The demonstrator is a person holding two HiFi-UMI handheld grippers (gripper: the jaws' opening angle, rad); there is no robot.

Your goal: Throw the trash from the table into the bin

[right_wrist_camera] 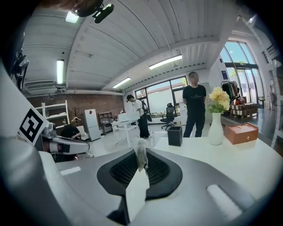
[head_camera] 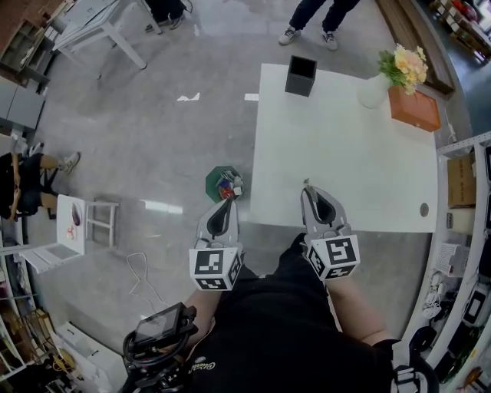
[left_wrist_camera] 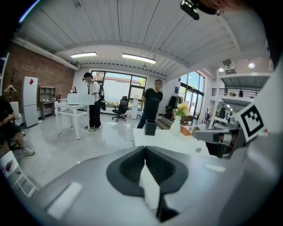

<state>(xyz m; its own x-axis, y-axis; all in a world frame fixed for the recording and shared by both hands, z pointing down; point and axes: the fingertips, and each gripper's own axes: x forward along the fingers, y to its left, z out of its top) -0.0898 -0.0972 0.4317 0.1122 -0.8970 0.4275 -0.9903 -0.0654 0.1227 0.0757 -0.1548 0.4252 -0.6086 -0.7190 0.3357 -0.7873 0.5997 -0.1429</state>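
A small green bin [head_camera: 215,181] with colourful trash inside stands on the floor just off the white table's [head_camera: 345,153] near left corner. My left gripper [head_camera: 227,199] hovers over the floor just short of the bin; in the left gripper view its jaws [left_wrist_camera: 144,148] meet, shut, with nothing between them. My right gripper [head_camera: 308,188] hangs over the table's near edge, shut on a small crumpled greyish scrap [right_wrist_camera: 141,155] that pokes up from the fingertips.
On the table's far side stand a black square container [head_camera: 301,75], a white vase of flowers [head_camera: 376,88] and an orange box [head_camera: 414,108]. A person [head_camera: 311,19] stands beyond the table. Another person [head_camera: 27,180] sits at the left near a white stool [head_camera: 102,219].
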